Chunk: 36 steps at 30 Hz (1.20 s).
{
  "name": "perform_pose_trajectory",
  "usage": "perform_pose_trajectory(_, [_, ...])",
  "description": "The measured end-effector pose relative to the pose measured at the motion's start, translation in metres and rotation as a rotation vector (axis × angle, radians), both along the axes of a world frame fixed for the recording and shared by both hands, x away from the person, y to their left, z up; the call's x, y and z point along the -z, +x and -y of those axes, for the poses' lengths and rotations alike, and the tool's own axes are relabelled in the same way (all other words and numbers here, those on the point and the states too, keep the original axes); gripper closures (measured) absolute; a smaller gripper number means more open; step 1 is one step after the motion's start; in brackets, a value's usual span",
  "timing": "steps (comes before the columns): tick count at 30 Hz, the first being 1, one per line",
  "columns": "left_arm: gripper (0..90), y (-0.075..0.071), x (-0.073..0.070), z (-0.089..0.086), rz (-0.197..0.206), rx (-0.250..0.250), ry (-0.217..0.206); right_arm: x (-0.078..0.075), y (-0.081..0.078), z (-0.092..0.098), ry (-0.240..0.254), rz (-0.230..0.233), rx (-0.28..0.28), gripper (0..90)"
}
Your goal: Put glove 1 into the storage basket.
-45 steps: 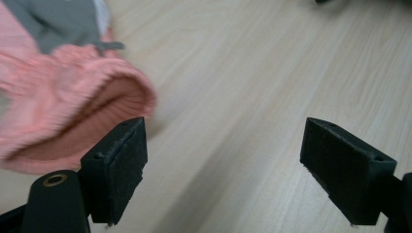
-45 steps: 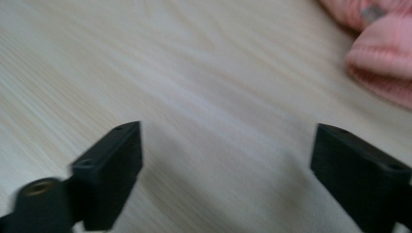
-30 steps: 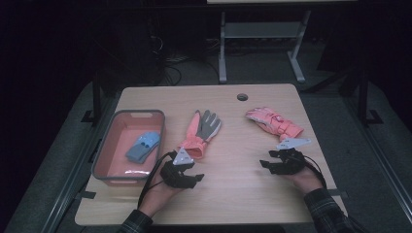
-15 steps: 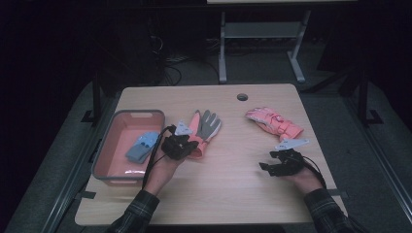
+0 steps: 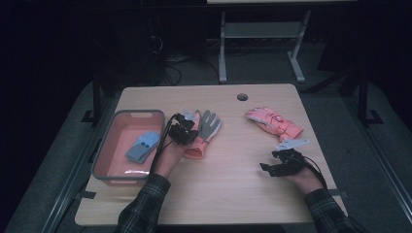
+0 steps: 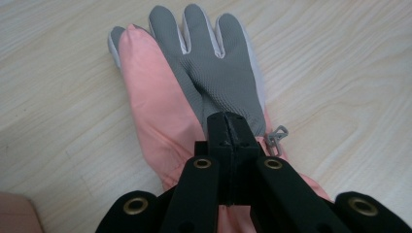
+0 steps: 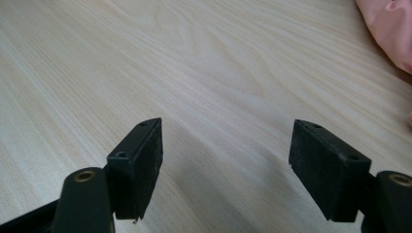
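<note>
Gloves are the job on this table. Centre of the high view, a pink-and-grey glove (image 5: pixel 203 132) lies palm up on the wooden table (image 5: pixel 233 189), fingers toward the top of the frame, and I have my left gripper (image 5: pixel 183 130) over its cuff. In the left gripper view the jaws are pressed together at bottom centre above the glove (image 6: pixel 194 82); pink fabric runs under them beside a small grey clip (image 6: pixel 275 137), but I cannot make out whether any cloth is caught between the pads or whether they simply met. To the left in the high view stands a pink bin (image 5: pixel 104 167) holding a blue glove (image 5: pixel 144 146), which I judge to be where this one goes.

To do this well, I would lift gently first and check that the cuff rises with the jaws before swinging toward the bin; if it stays flat, I would reopen and bite lower into the fabric.

At lower right of the high view my right gripper (image 5: pixel 278 164) rests low over the table, jaws spread with only bare wood between them, having just been opening wider. A second pink glove (image 5: pixel 273 124) lies above it toward the upper right, and a corner of it (image 7: pixel 388 34) is cut off at the top right edge of the right gripper view. The room beyond the table is too dark to read.
</note>
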State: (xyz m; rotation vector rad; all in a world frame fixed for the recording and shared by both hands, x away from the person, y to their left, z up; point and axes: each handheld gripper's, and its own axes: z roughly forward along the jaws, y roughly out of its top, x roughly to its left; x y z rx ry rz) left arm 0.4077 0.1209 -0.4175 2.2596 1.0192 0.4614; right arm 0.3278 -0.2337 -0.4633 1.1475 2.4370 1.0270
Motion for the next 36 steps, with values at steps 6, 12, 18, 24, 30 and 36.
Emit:
perform_pose_trajectory(6, [89.7,0.003,0.010,0.002,-0.040,-0.008,0.003,-0.001,-0.001,0.002,0.011,-0.005,0.013,26.6])
perform_pose_trajectory(12, [89.8,-0.004,0.010,0.010,-0.091,0.048,-0.033,-0.001,0.000,0.001,0.009,-0.001,0.012,26.5])
perform_pose_trajectory(18, [89.8,-0.017,0.010,0.024,-0.124,0.125,-0.070,-0.001,-0.001,0.001,0.009,0.001,0.011,26.4])
perform_pose_trajectory(24, [89.8,-0.030,0.010,0.041,-0.135,0.200,-0.069,-0.002,-0.001,0.002,0.009,0.000,0.018,26.4])
perform_pose_trajectory(30, [89.8,-0.044,0.009,0.061,-0.141,0.275,-0.070,-0.002,0.000,0.003,0.010,0.002,0.019,26.3])
perform_pose_trajectory(36, [89.8,-0.054,0.008,0.076,-0.134,0.329,-0.059,-0.002,0.000,0.004,0.013,0.006,0.023,26.3])
